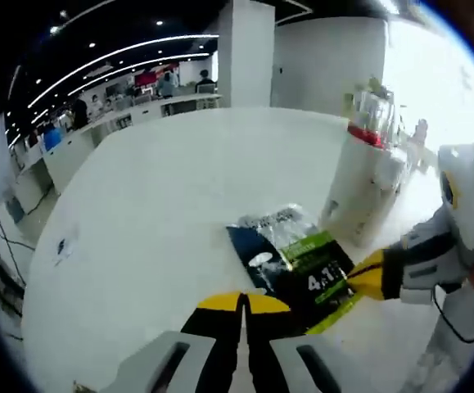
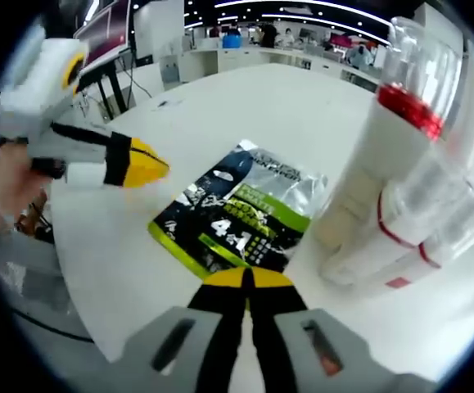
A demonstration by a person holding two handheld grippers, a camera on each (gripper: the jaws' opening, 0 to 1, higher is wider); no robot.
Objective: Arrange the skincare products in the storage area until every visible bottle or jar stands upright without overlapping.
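Two grippers are hovering over a white table (image 1: 138, 213), and both are showing their jaws pressed together with nothing between them. The left gripper (image 1: 242, 301) is pointing at a flat packet (image 1: 294, 262) with green and dark print, which is lying on the table just beyond its tips. The right gripper (image 2: 248, 277) is coming at the same packet (image 2: 241, 217) from the opposite side, its yellow tips at the packet's edge or just above it; I cannot tell if they are touching.

Some white bottles (image 2: 392, 196) with red bands and clear caps are standing just beside the packet; they are leaning in the right gripper view, perhaps only because of the lens. In the left gripper view one such bottle (image 1: 363, 176) is standing past the packet.

My judgement: the packet is lying flat and thin, so closed jaws are likely to slide over it or push it toward the bottles. Such a push could be knocking a bottle over, since the bottles are tall and narrow. Opening the jaws first is looking necessary.
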